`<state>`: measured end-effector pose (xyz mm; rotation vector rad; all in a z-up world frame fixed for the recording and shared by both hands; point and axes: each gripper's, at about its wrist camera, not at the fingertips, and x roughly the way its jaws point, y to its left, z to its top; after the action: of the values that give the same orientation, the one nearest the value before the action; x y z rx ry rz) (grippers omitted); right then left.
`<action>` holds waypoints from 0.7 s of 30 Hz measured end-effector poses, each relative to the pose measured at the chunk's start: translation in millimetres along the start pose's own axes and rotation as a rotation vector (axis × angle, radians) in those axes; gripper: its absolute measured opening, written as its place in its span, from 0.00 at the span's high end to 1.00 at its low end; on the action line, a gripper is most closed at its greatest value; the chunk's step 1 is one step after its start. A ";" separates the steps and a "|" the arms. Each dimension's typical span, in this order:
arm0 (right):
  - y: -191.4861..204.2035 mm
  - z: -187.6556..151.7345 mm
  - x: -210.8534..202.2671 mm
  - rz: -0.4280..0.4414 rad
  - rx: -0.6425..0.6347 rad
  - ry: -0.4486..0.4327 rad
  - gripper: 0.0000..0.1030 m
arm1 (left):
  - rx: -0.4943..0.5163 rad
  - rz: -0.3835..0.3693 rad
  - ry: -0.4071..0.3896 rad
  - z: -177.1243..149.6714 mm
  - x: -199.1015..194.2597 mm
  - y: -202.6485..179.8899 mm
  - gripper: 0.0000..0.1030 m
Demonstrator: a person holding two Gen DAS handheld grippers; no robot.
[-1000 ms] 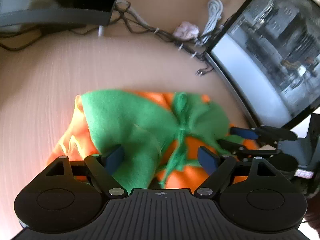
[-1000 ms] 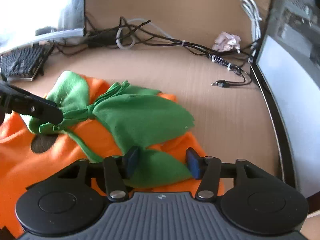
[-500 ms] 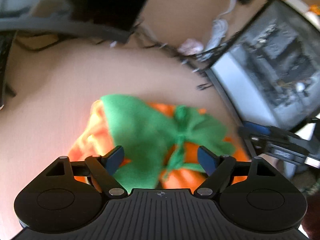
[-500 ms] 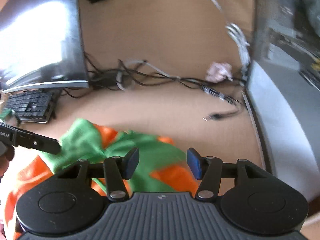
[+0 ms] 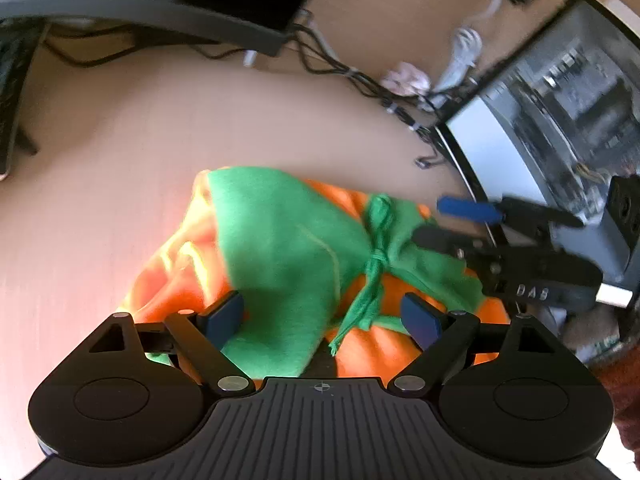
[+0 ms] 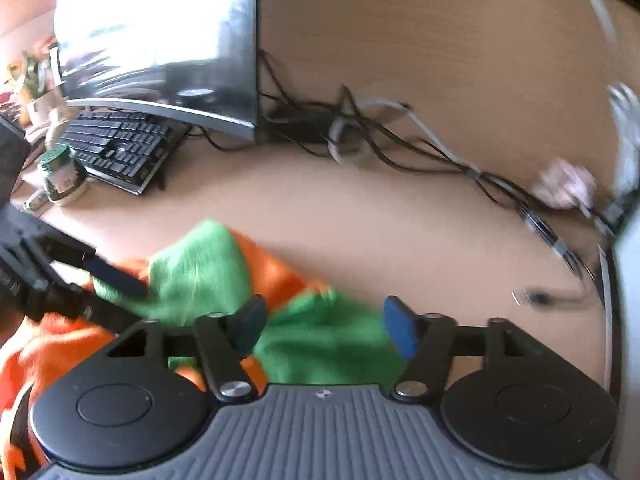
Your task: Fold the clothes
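An orange garment with a green collar and tie [image 5: 288, 248] lies bunched on the wooden desk. My left gripper [image 5: 320, 316] hangs over its near edge. Its jaws are opening, green cloth lies between the pads, and neither pad presses on it. In the right wrist view the same garment [image 6: 200, 264] sits low and blurred. My right gripper [image 6: 324, 326] is over its green part, jaws opening, pads apart from the cloth. The right gripper [image 5: 448, 222] also shows at the garment's right end, and one of the left gripper's fingers [image 6: 116, 276] lies on the green collar.
A monitor [image 5: 560, 112] stands at the right and another monitor [image 6: 160, 40] at the back left. A black keyboard [image 6: 116, 144] and a small jar [image 6: 62, 176] are on the left. Tangled cables [image 6: 400, 144] and a crumpled tissue [image 5: 404, 78] lie along the back of the desk.
Both grippers' jaws stand wider than before. The right gripper has lifted and drawn back from the green collar, with more of the desk in its view. The left wrist has rolled a little.
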<state>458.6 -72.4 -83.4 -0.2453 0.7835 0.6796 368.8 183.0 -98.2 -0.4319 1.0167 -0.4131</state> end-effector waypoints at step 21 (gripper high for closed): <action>79.6 -5.9 -33.1 0.204 -0.143 -0.038 0.92 | -0.226 -0.050 -0.159 16.0 -68.4 32.2 0.09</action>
<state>387.0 -29.9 -60.5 -0.2835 0.7302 0.9324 355.3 248.0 -58.7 -0.6841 0.9026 -0.3043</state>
